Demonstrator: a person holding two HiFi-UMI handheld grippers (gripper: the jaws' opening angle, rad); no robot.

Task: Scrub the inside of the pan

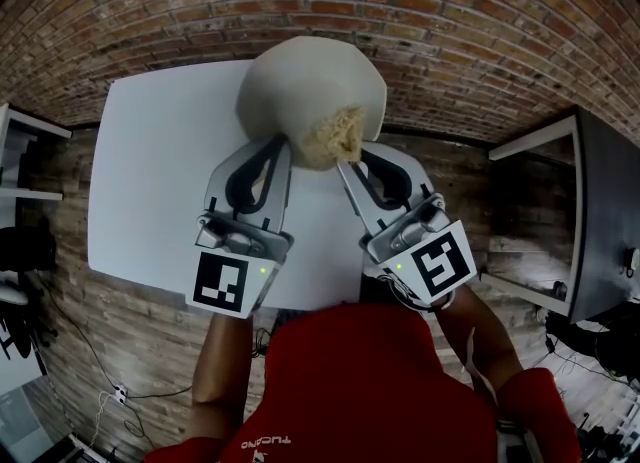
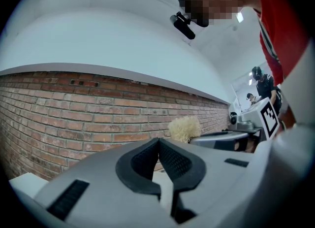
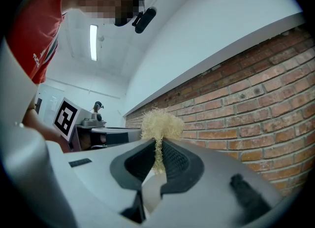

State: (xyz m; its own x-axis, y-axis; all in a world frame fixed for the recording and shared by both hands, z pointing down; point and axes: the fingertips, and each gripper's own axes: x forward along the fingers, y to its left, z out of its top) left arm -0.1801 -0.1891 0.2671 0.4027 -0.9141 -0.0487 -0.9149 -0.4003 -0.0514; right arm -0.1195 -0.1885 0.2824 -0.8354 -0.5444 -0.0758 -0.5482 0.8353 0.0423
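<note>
A: While the right gripper [image 3: 157, 146] has its jaws pinched on the straw-coloured scrubber [image 3: 161, 123], is the tuft actually on the pan?

B: Can't tell. Head view puts it over the near rim of the pale pan [image 1: 300, 81], which sits at the far edge of the white table [image 1: 150, 171]. Neither gripper view shows the pan tho, so it's prob. held above it. No suds or marks visible — I'd judge the scrubbing as all left to do.

A: Left gripper [image 2: 159, 146]?

B: Jaws together, nothing betw. them, just left of the scrubber.

A: Room?

B: Brick wall [image 2: 74, 109] on the far side w/ white ceiling above — dark desk [image 1: 600, 201] off to the right.
</note>
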